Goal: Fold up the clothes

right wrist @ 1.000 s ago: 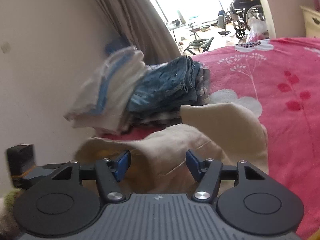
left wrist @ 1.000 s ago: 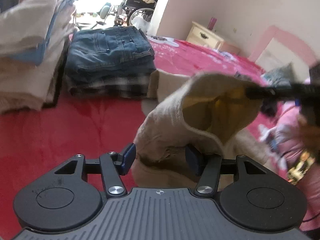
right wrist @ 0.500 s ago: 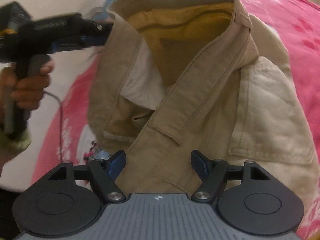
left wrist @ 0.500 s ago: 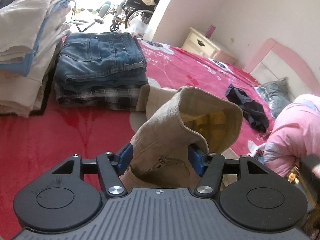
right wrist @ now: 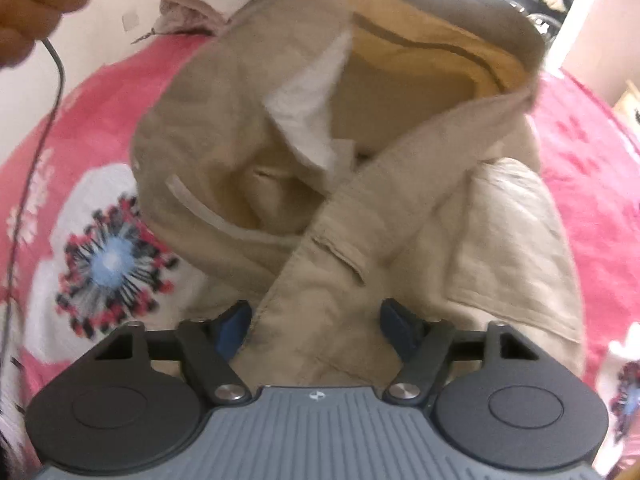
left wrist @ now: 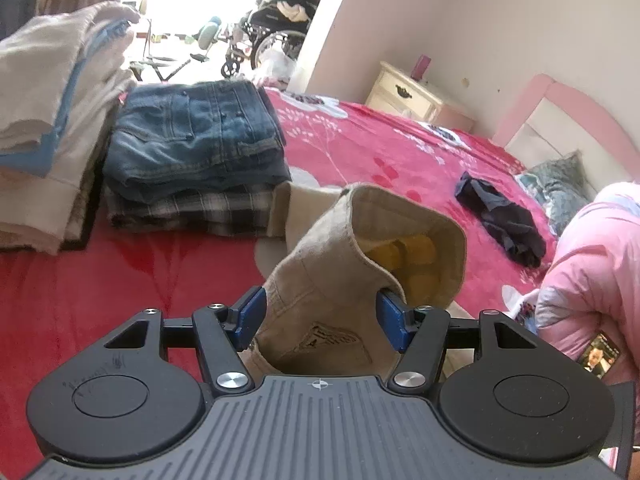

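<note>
Beige cloth fills the lower middle of both views: a pair of khaki trousers point(left wrist: 360, 264), waistband up, its yellowish lining showing inside the open top. In the left wrist view the left gripper point(left wrist: 322, 316) has its blue pads wide apart with the bunched waist lying between them; the cloth touches or nearly touches both pads, but I cannot tell whether they press it or merely flank it. The right wrist view shows the right gripper point(right wrist: 316, 320) in much the same way, its fingers spread with the front placket of the trousers running down between them, and again a real grip cannot be confirmed. At the upper left of that view a hand point(right wrist: 36, 4) holds the other tool, whose blue tip reaches the trousers' upper edge, so the garment seems to be lifted there.

As for progress: at the left of the left wrist view, two stacks lie folded on the red bedspread point(left wrist: 400, 160), a pile of pale cloths point(left wrist: 52, 128) and beside it folded jeans point(left wrist: 192, 136) on a plaid piece point(left wrist: 188, 208). So part of the laundry already lies as the task wants. The trousers are not folded; they stand rumpled and raised off the bed. A dark garment point(left wrist: 500, 216) lies crumpled at the right, well apart, and a pink jacket point(left wrist: 588, 276) sits at the right edge. Those look like what is left.
</note>
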A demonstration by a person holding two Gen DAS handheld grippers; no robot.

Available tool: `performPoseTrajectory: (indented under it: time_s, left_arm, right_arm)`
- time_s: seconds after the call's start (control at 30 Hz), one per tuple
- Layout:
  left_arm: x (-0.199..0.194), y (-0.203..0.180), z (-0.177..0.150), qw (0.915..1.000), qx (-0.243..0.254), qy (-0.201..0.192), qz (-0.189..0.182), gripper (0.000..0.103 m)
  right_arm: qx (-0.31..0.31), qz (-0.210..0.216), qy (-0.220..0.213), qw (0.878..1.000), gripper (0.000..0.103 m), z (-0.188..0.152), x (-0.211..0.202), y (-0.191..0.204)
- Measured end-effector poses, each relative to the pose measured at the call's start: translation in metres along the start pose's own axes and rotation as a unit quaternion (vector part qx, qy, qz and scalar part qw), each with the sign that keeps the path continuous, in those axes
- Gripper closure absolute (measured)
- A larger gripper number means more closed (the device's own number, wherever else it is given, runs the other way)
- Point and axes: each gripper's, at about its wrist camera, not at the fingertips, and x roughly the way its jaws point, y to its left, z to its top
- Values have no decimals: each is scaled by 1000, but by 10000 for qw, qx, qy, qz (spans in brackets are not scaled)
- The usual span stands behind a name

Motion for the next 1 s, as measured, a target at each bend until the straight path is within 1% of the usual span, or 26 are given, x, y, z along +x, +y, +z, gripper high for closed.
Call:
performPoseTrajectory:
  time_s: [0.07,0.17,0.23,0.33,0.47,0.5,0.57,0.63,0.67,0.7,0.77,0.87,0.93,0.97,1.0]
  left_arm:
    - [-8,1,0,9999,73,-97,32,42]
    - [-17,-2,0,9990,340,-271,124,41]
    - [-20,-5,2,9976,546,-379,191,34]
    - [-13,-15,7,9947,885,-439,275,32]
    - [3,-32,12,9871,1523,-388,317,30]
    - [4,-37,13,9852,1638,-392,311,30]
    - [-1,-44,13,9829,1772,-485,118,29]
    - [-8,-50,12,9805,1873,-590,-105,24]
    - [-8,-54,9,9776,2005,-636,-107,22]
    - [-6,-60,5,9732,2208,-650,-28,20]
    - [6,-71,-1,9637,2600,-572,217,19]
    - [39,-75,-3,9541,2940,-157,555,20]
    - [63,-75,-2,9470,3112,87,793,26]
    - [74,-73,-1,9442,3157,128,934,29]
    - [84,-70,1,9418,3187,172,1057,35]
  right_arm:
    - [45,-155,-32,9999,46,-7,-8,-10]
    - [83,-399,-60,9992,50,-13,-15,-20]
    - [55,-453,-63,9989,51,-16,-16,-21]
    - [1,-512,-63,9987,52,-19,-15,-21]
    - [-70,-590,-63,9982,52,-24,-14,-21]
    - [-88,-610,-63,9981,52,-25,-14,-22]
    - [-59,-619,-67,9980,52,-27,-14,-23]
    - [-21,-625,-71,9980,52,-28,-15,-24]
    - [-2,-627,-73,9980,52,-29,-15,-24]
    - [18,-630,-75,9980,52,-29,-15,-25]
    - [56,-635,-80,9979,52,-30,-16,-26]
    - [113,-642,-86,9978,52,-32,-17,-27]
    - [152,-648,-90,9977,52,-34,-17,-29]
    - [171,-650,-92,9977,52,-34,-17,-29]
    - [190,-653,-95,9976,52,-35,-18,-30]
